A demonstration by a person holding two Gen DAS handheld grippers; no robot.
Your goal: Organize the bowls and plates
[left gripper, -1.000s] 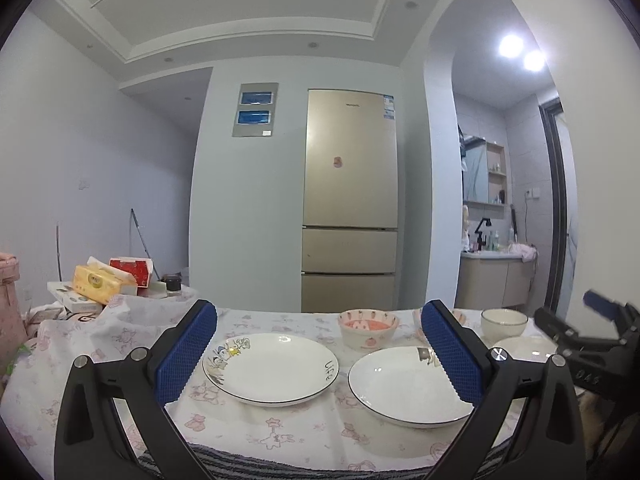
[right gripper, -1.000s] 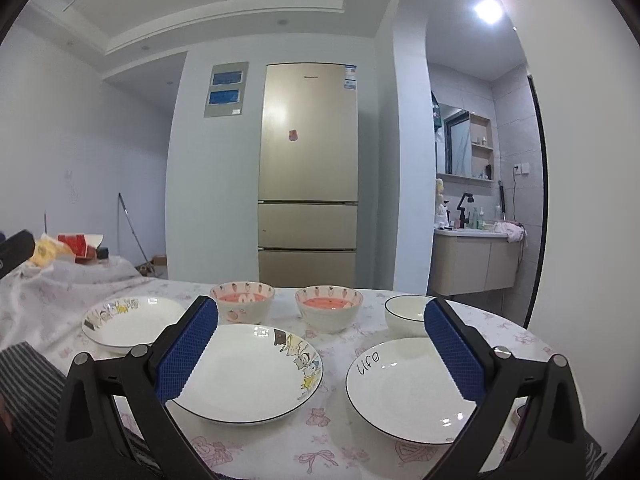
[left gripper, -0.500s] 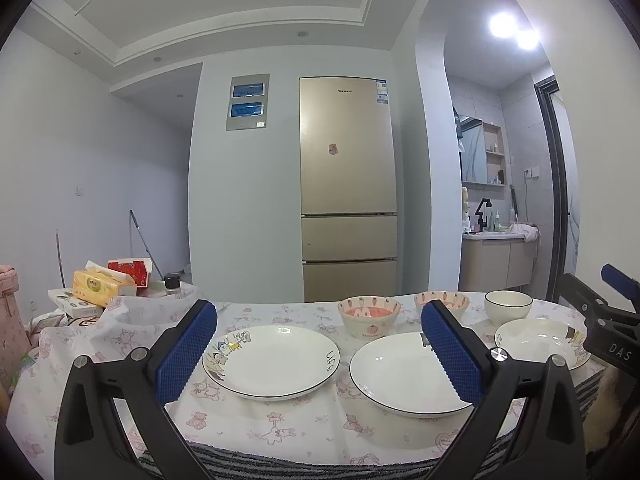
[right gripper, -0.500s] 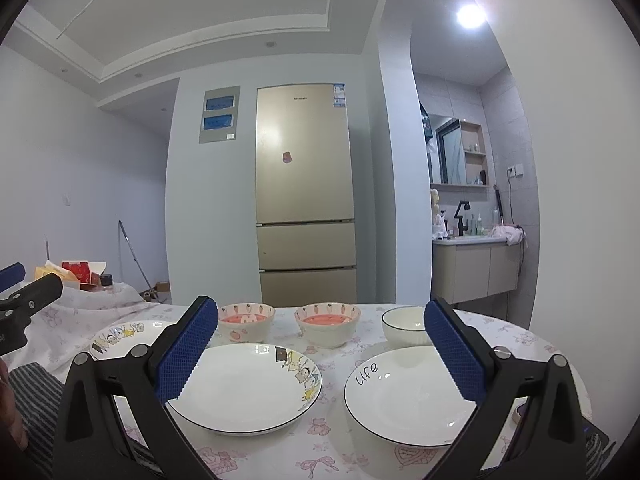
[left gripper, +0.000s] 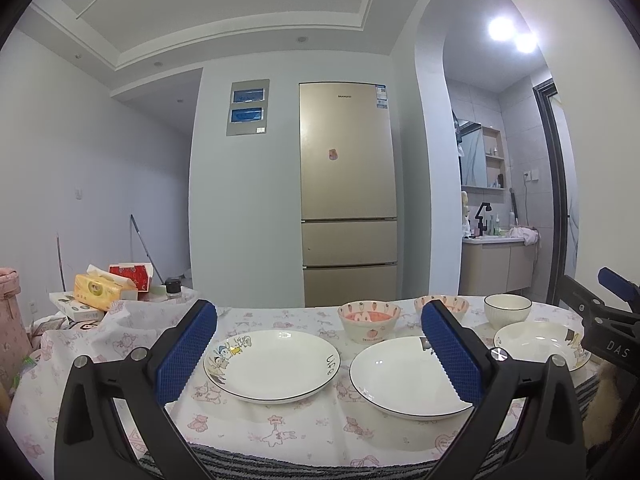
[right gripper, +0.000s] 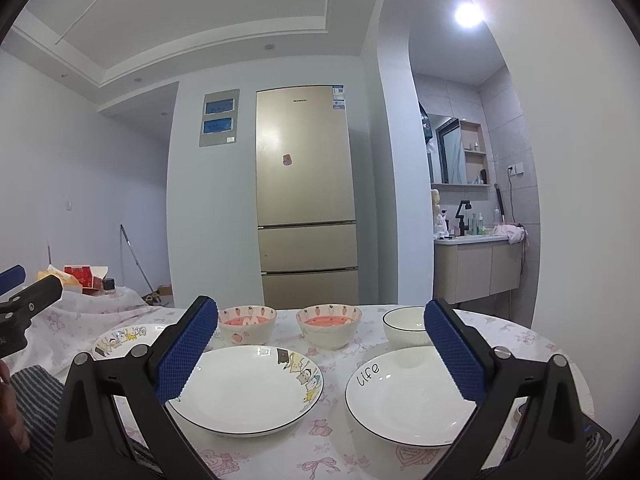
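Both views have tilted upward, fingers spread wide on each gripper, above plates (right gripper: 394, 394) lettered "life".

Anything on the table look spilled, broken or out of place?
Nothing stands out. The three plates lie flat and unstacked, and the three bowls stand upright behind them; no spills or chips show.
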